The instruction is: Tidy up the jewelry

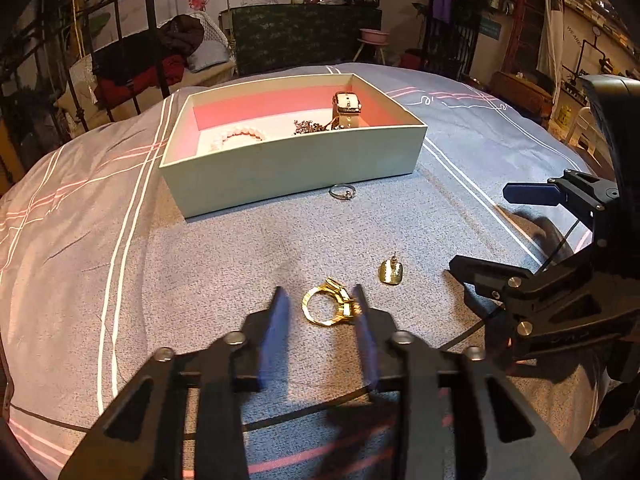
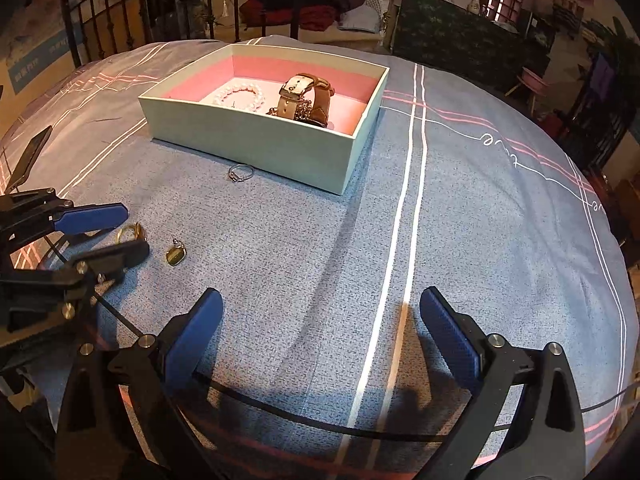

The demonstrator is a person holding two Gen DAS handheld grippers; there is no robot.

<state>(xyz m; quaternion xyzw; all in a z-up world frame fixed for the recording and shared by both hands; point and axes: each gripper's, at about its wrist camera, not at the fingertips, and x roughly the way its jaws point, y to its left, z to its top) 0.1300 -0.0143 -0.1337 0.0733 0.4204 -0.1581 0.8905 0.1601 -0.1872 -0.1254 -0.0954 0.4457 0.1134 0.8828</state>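
A gold ring (image 1: 329, 304) lies on the blue bedspread between the fingers of my left gripper (image 1: 320, 296), whose jaws are open and blurred around it. It also shows in the right wrist view (image 2: 129, 233). A gold earring (image 1: 390, 271) lies just right of it, and shows in the right wrist view too (image 2: 176, 255). A thin silver ring (image 1: 342, 191) lies in front of the pale green box (image 1: 296, 164). The box holds a pearl bracelet (image 1: 239, 136), a chain (image 1: 308, 126) and a watch (image 1: 346, 108). My right gripper (image 2: 320, 308) is open and empty over the bedspread.
The bedspread (image 2: 440, 216) has white and pink stripes and falls away at its edges. A black cable (image 2: 320, 420) runs under the right gripper. A metal bed frame (image 1: 120, 60) and clothes stand behind.
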